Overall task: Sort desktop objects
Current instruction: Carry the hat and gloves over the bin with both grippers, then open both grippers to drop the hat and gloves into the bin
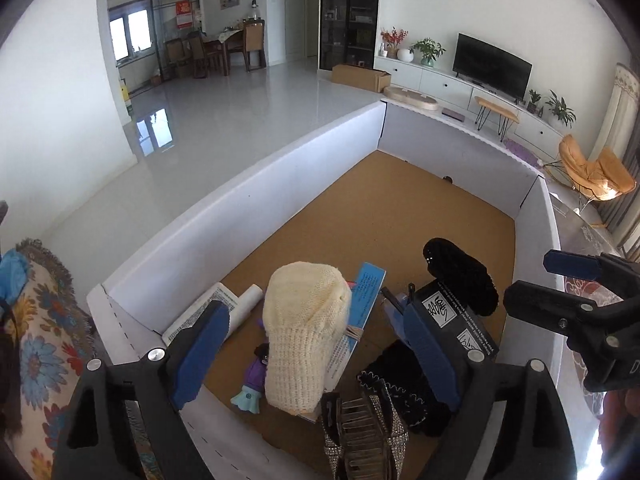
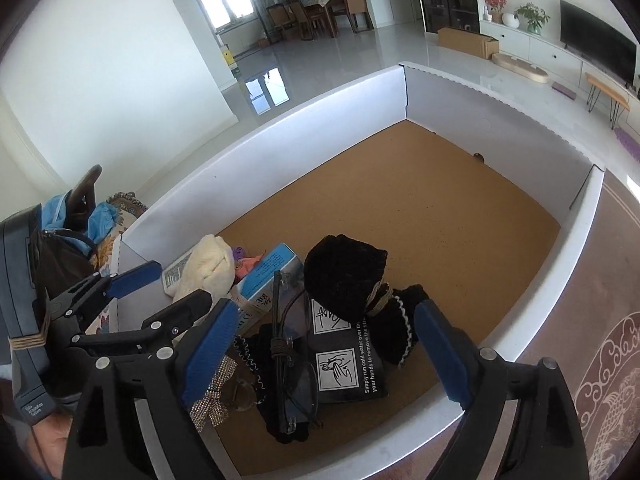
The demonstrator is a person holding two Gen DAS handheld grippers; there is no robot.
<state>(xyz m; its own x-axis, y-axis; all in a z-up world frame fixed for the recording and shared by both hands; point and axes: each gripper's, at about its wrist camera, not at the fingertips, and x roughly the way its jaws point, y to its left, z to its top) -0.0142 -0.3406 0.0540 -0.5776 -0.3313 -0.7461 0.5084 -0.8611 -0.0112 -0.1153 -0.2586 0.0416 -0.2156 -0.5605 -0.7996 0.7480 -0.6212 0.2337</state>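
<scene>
Over the cork-floored box (image 1: pixel 400 208), each hand-held gripper (image 1: pixel 316 344) (image 2: pixel 324 348) gapes wide, apparently grasping nothing.

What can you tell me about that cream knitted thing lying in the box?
The cream knitted thing looks like a soft wool sock or mitten, ribbed at one end and rounded at the other. It lies lengthwise in the near corner of the white-walled box, draped over a blue carton with a purple toy peeking out beside it. From the right wrist view it looks bunched up. Neither hand-held gripper touches it.
</scene>
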